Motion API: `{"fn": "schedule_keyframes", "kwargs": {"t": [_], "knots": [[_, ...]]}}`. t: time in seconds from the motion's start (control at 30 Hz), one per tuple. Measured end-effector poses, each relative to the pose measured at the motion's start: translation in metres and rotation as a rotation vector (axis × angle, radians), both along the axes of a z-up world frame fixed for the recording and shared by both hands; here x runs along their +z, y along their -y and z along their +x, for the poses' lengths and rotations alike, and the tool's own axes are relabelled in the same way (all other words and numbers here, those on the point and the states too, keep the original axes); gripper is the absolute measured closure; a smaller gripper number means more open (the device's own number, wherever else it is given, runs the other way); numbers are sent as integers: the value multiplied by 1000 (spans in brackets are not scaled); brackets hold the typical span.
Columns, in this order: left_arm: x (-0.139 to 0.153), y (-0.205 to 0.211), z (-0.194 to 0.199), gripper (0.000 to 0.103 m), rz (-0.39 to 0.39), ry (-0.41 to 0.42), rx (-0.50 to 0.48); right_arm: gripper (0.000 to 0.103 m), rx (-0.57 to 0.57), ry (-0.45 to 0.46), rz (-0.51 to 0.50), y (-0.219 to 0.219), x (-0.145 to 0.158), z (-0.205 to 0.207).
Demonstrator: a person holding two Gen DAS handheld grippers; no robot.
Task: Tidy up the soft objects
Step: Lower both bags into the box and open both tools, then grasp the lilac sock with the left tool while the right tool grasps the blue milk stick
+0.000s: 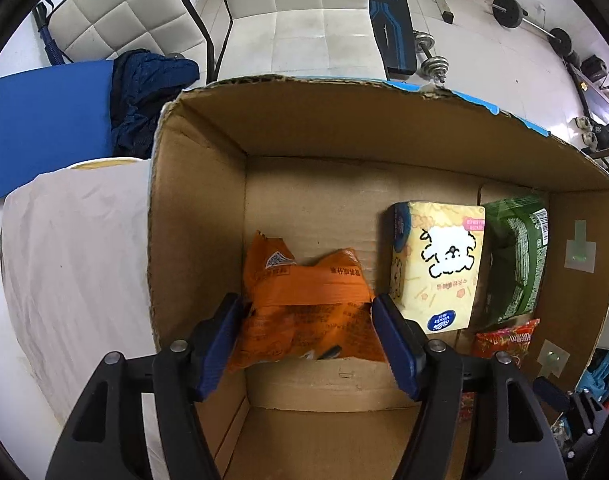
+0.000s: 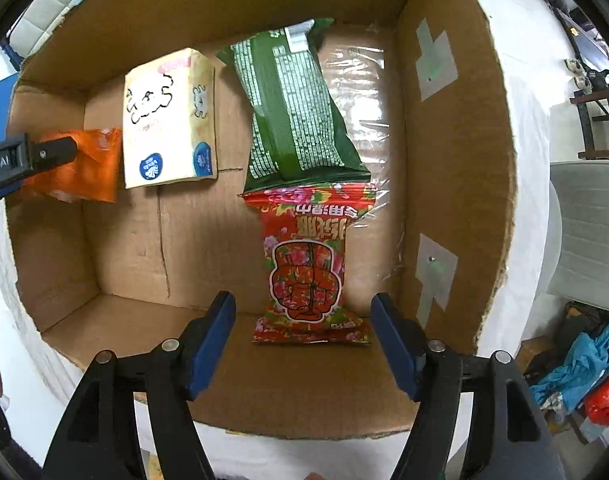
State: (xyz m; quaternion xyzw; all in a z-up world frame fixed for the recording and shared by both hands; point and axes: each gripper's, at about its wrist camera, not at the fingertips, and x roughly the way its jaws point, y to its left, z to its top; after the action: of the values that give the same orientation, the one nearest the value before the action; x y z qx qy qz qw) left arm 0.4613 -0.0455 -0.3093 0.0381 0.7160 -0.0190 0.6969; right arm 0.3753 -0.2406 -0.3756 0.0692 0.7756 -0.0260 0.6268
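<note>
An open cardboard box (image 1: 200, 208) (image 2: 456, 168) holds several soft packs. My left gripper (image 1: 304, 320) reaches into it with its blue fingers against both sides of an orange snack bag (image 1: 304, 304), gripping it; the bag also shows in the right wrist view (image 2: 84, 164). A yellow tissue pack (image 1: 436, 264) (image 2: 168, 120) and a green bag (image 1: 516, 256) (image 2: 300, 112) lie on the box floor. A red flowered packet (image 2: 308, 264) (image 1: 504, 340) lies between the spread fingers of my right gripper (image 2: 304, 320), which is open and not touching it.
The box stands on a white cloth-covered table (image 1: 76, 264). White padded chairs (image 1: 304, 12), a blue mat (image 1: 44, 128) and a dark jacket (image 1: 144, 96) lie behind it. Dumbbells (image 1: 432, 56) lie on the floor. A white block (image 2: 592, 232) stands right of the box.
</note>
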Motion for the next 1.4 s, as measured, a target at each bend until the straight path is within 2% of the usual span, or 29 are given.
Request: {"fn": "schedule_keyframes", "kwargs": {"t": [0.2,0.37,0.43,0.47,0.5,0.53,0.63,0.73,0.77,0.8,1.23,1.4], "knots": [[15,-1,-7,38,-5,24,-12,30,-1,14,-3,2,11,1],[39,-2,-20,38,-30,62,-17,30,7,29,4,1,28,-3],[48,-2,-27,33,-42,78,-18,30,14,44,6,-2,36,-6],[55,-3,-32,26,-55,94,-19,28,18,55,1,-3,41,-8],[62,-4,-39,20,-59,113,-20,19,24,69,-6,-6,46,-11],[68,-4,-44,18,-62,127,-21,10,28,84,-7,-7,51,-13],[84,-5,-66,17,-75,161,-25,0,35,139,-12,-10,73,-22],[102,-6,-90,13,-105,200,-28,0,43,186,-21,-12,95,-31],[106,-7,-95,3,-110,212,-28,0,46,198,-25,-13,100,-33],[112,-8,-102,1,-117,230,-27,0,51,214,-28,-15,107,-37],[184,-21,-177,1,-117,406,-8,0,36,345,-8,-22,171,-97],[199,-32,-197,1,-96,444,1,0,57,321,24,-33,168,-117]]}}
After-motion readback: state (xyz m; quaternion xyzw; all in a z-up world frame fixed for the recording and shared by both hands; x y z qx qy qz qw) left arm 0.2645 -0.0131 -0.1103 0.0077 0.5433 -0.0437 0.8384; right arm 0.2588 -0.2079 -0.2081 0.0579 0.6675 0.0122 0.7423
